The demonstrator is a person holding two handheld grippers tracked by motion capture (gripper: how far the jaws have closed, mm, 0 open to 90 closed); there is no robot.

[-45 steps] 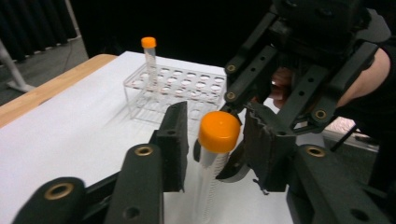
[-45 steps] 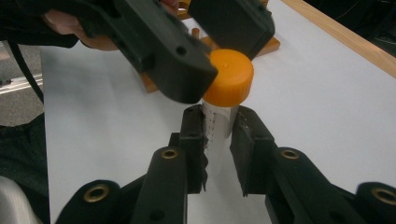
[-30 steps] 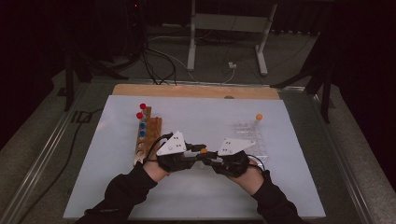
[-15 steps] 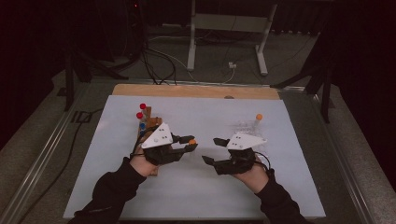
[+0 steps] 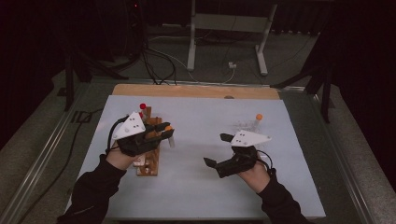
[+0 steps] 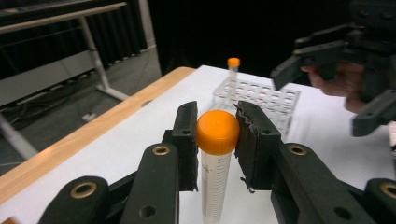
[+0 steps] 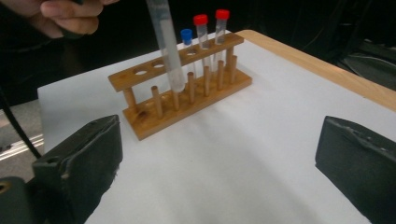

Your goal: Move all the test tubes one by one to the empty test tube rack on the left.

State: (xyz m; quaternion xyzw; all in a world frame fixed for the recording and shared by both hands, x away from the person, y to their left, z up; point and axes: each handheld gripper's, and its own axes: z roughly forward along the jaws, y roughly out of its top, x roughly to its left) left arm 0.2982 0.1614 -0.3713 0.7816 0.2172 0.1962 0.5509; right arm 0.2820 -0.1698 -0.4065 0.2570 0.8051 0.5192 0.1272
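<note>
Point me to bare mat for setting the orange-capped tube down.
Free: white mat between the wooden tube rack and the open right gripper, and the strip toward the plywood edge. Crowded: around that rack under the left gripper, and the clear plastic rack.

Two hand-held grippers [image 5: 161,130] [image 5: 215,149]; five capped tubes [image 6: 215,154]; one wooden rack [image 7: 182,93]; one clear rack [image 6: 261,95].

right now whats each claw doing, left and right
left claw: shut on the orange-capped tube.
right claw: open, nothing between its jaws; they have just been opening.
</note>
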